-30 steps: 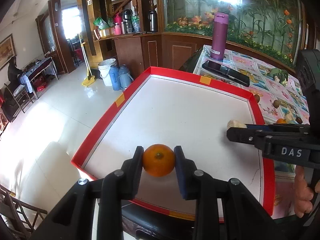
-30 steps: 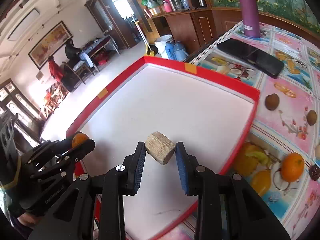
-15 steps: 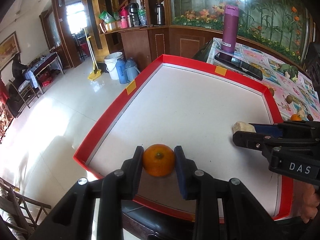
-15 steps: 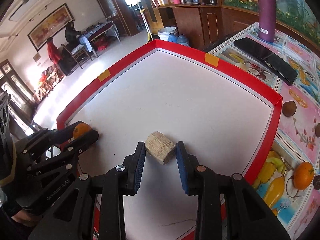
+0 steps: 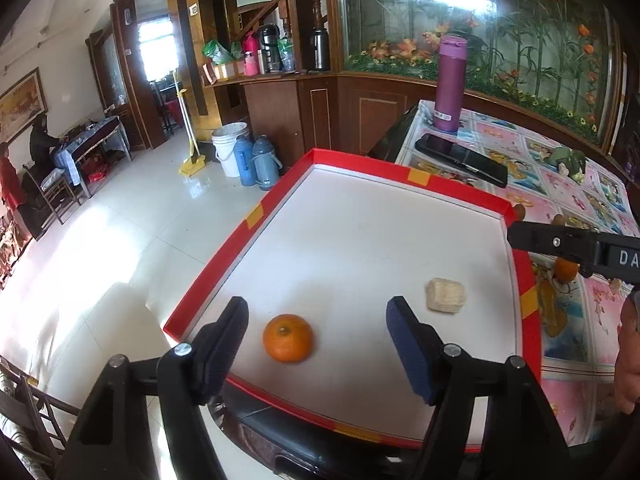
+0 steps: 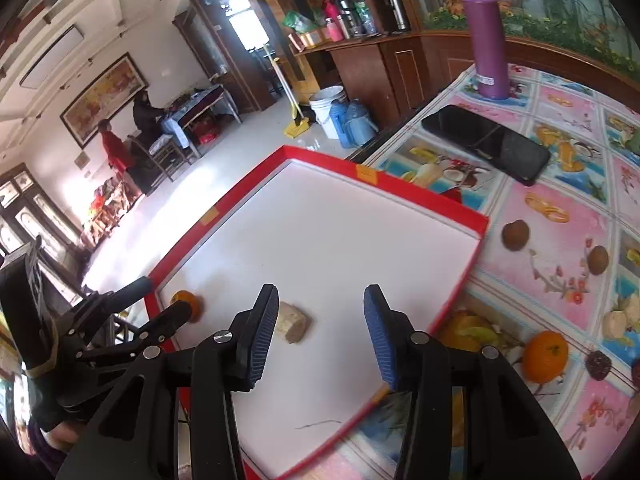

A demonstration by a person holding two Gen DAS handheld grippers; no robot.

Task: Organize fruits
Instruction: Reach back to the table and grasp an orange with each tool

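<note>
Orange-skinned and round, a small mandarin (image 5: 287, 337) sits free on the white floor of a red-rimmed shallow tray (image 5: 362, 169), between the wide-spread fingers of the left gripper (image 5: 318, 350), whose jaws have just been opening and touch nothing. Just beside it lies a pale tan ridged chunk of fruit (image 5: 445, 295), released too: the right gripper (image 6: 320, 342) has likewise been opening, its fingers parted and the chunk off to their left side. With a round fruit near the tray's low front rim, a careless nudge from a retreating finger could roll it toward the edge. Only the right wrist view shows what is left on the flowered pink tabletop (image 6: 560, 248): a second orange (image 6: 545, 356), two brown round fruits (image 6: 515, 234) and a dark berry-like one (image 6: 597, 365), plus a black phone (image 6: 486, 142). Only the left wrist view shows both placed pieces whole and apart
</note>
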